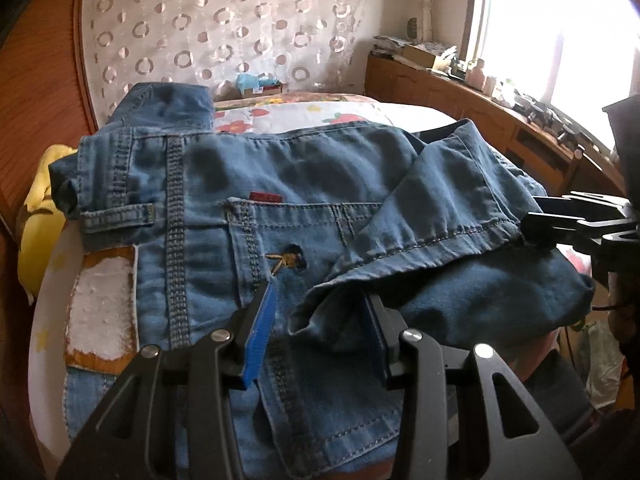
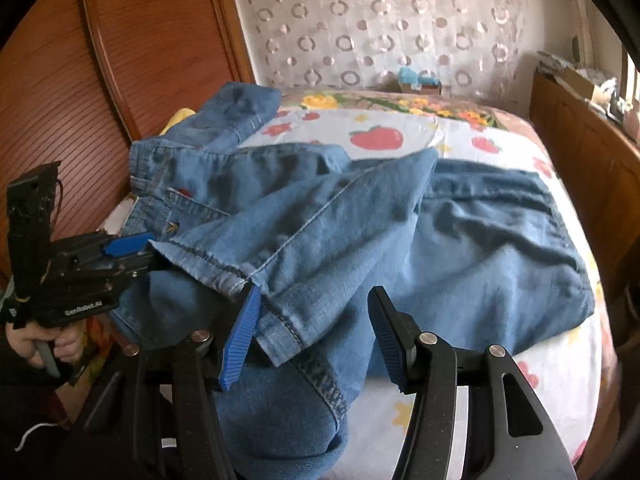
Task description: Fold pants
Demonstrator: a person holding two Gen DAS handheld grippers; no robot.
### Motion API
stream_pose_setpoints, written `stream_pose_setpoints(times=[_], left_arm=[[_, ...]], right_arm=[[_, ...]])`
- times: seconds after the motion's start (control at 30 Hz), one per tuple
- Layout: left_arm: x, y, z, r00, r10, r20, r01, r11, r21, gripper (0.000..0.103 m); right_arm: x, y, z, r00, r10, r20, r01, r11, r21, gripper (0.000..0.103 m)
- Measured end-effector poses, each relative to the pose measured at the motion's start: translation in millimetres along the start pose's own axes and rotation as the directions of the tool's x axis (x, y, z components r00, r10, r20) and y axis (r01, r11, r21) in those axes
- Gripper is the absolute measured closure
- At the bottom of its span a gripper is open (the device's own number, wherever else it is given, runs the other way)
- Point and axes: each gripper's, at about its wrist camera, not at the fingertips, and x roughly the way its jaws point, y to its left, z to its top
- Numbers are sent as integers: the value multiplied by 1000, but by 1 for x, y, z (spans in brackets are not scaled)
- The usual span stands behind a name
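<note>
Blue denim pants (image 1: 280, 208) lie on the bed, waistband at the far left, back pocket facing up. A leg hem (image 1: 420, 240) is folded over the seat. My left gripper (image 1: 320, 308) is open, its blue pads (image 1: 264, 328) on either side of the hem's near corner. In the right wrist view the pants (image 2: 460, 240) spread across the bed and my right gripper (image 2: 312, 320) is open over the hem (image 2: 276, 320). The left gripper also shows there (image 2: 132, 248), and the right gripper shows at the right edge of the left wrist view (image 1: 536, 228).
The bed has a fruit-print sheet (image 2: 400, 136). A wooden headboard (image 2: 152, 52) stands at the left. A yellow cloth (image 1: 40, 208) lies beside the waistband. A cluttered wooden cabinet (image 1: 460, 92) runs under the window at the right. A small box (image 2: 420, 80) sits at the far bedside.
</note>
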Motion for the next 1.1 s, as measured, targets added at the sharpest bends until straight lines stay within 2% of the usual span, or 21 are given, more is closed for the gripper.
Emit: stream_pose_setpoints(times=[0.13, 0.17, 0.2, 0.27, 0.37, 0.57, 0.77, 0.93, 1.1], left_arm=[[-1, -3, 2, 999, -38, 18, 38, 999, 13, 63], [-1, -4, 4, 999, -47, 26, 47, 999, 16, 68], [-2, -5, 4, 998, -51, 31, 50, 999, 21, 69], [-4, -9, 5, 998, -51, 43, 50, 998, 40, 85], [-11, -13, 8, 996, -70, 60, 68, 997, 40, 98], [-62, -21, 19, 981, -76, 181, 66, 996, 57, 99], [-111, -5, 25, 964, -56, 259, 49, 998, 33, 100], [-140, 24, 20, 954, -8, 300, 14, 1000, -18, 100], [-147, 49, 3, 957, 49, 286, -27, 997, -78, 100]], right_arm=[[1, 2, 1, 1000, 9, 1, -9, 1000, -16, 49], [2, 3, 2, 1000, 17, -3, -17, 1000, -21, 61], [3, 3, 3, 1000, 30, -9, -30, 999, -29, 68], [3, 7, 5, 1000, 10, -2, -10, 998, -58, 92], [-5, 11, 9, 999, 12, 31, -9, 995, -97, 96], [-29, 17, 40, 992, 26, 124, -9, 991, -136, 98], [-46, 56, 91, 976, 89, 201, -37, 968, -250, 98], [-37, 99, 127, 965, 169, 201, -96, 940, -327, 98], [1, 141, 149, 964, 225, 140, -160, 915, -370, 98]])
